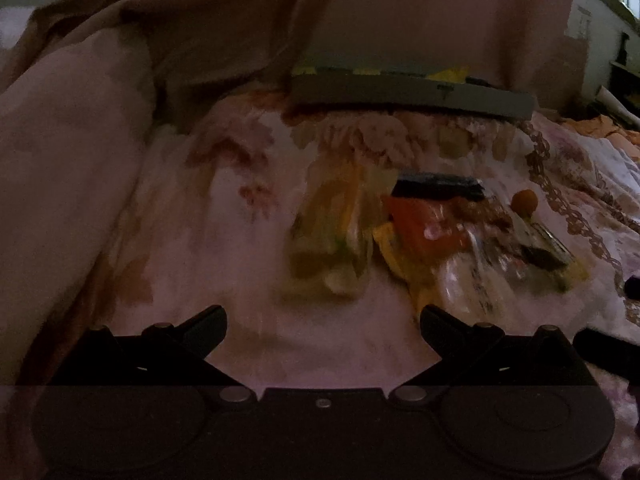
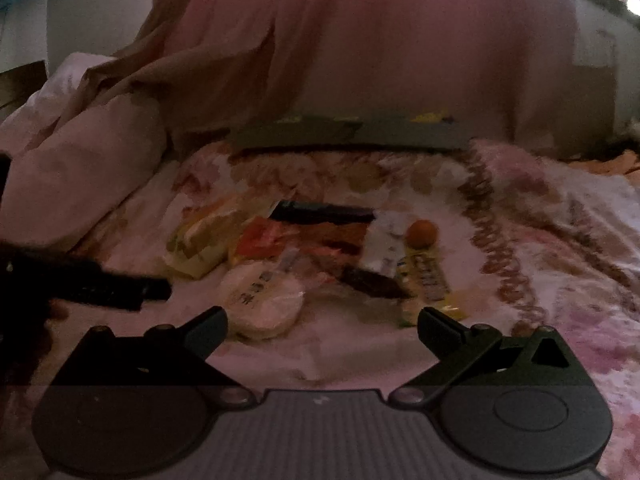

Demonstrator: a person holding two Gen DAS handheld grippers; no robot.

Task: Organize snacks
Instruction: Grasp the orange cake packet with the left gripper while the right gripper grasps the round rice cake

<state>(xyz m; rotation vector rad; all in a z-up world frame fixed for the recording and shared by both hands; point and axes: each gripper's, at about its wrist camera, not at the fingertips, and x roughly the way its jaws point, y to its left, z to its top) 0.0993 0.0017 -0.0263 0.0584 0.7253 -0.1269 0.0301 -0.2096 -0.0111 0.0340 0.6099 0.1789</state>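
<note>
Two grippers, left (image 1: 323, 322) and right (image 2: 322, 322), are held wide open, empty | round white pack (image 2: 262, 300) lies just ahead of right fingers | tray (image 2: 352, 134) sits far behind

A floral bedspread (image 2: 520, 208) carries scattered snack packets (image 2: 280, 248) and, seemingly, a grey tray (image 2: 352, 136)

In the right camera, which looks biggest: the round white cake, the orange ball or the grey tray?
1. Grey tray, though farthest away.
2. Round white cake, nearest the camera, so it may look oversized.
3. Orange ball.
</note>
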